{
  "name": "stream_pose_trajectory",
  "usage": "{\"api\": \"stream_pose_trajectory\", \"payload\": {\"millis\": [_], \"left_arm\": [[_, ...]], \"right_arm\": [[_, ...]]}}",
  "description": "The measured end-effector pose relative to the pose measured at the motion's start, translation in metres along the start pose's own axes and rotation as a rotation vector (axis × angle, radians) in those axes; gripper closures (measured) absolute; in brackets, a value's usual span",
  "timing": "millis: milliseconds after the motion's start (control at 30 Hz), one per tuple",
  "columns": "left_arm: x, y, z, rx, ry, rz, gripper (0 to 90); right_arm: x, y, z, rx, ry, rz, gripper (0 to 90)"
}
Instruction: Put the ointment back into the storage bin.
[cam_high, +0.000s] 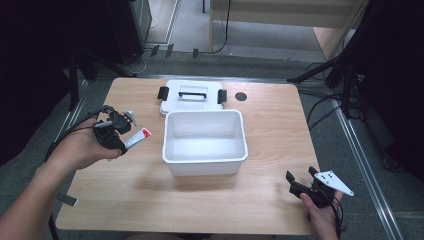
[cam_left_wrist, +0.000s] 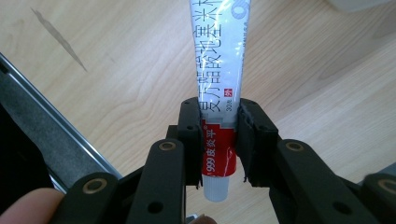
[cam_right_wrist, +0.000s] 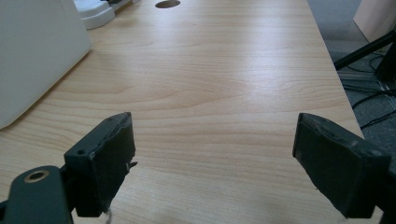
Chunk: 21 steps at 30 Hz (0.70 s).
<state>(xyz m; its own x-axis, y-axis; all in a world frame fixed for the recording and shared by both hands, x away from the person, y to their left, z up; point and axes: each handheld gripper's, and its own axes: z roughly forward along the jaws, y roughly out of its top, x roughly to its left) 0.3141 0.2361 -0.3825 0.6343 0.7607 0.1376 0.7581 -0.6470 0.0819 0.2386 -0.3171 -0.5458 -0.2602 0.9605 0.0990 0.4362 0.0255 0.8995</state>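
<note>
My left gripper is shut on a white and red ointment tube, gripping it near its capped end above the left part of the wooden table. The tube points away toward the white plastic box, which stands empty at the table's middle. Its white lid with black latches lies flat just behind the box. My right gripper is open near the table's front right corner, with nothing between its jaws.
A small dark round hole sits in the tabletop right of the lid. In the right gripper view the box wall is at far left. Black stands and cables surround the table on the floor.
</note>
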Motion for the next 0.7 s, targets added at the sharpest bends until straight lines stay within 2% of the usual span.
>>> {"api": "stream_pose_trajectory", "payload": {"millis": [200,367,433,600,700], "left_arm": [[-0.003,0.011,-0.02,-0.021,0.018,0.024,73.6],[-0.008,0.022,-0.031,-0.047,0.01,0.043,73.6],[-0.01,0.028,-0.035,-0.051,0.007,0.067,73.6],[-0.018,0.042,-0.042,-0.071,-0.004,0.094,73.6],[-0.022,0.051,-0.046,-0.075,-0.009,0.128,73.6]], "right_arm": [[0.0,0.0,0.0,-0.001,0.001,-0.001,13.0],[0.0,0.0,0.0,-0.002,0.003,-0.001,13.0],[0.0,0.0,0.0,-0.001,0.004,-0.001,13.0],[-0.001,0.0,0.0,0.0,0.005,-0.001,13.0],[-0.001,0.0,0.0,0.0,0.005,0.0,13.0]]}}
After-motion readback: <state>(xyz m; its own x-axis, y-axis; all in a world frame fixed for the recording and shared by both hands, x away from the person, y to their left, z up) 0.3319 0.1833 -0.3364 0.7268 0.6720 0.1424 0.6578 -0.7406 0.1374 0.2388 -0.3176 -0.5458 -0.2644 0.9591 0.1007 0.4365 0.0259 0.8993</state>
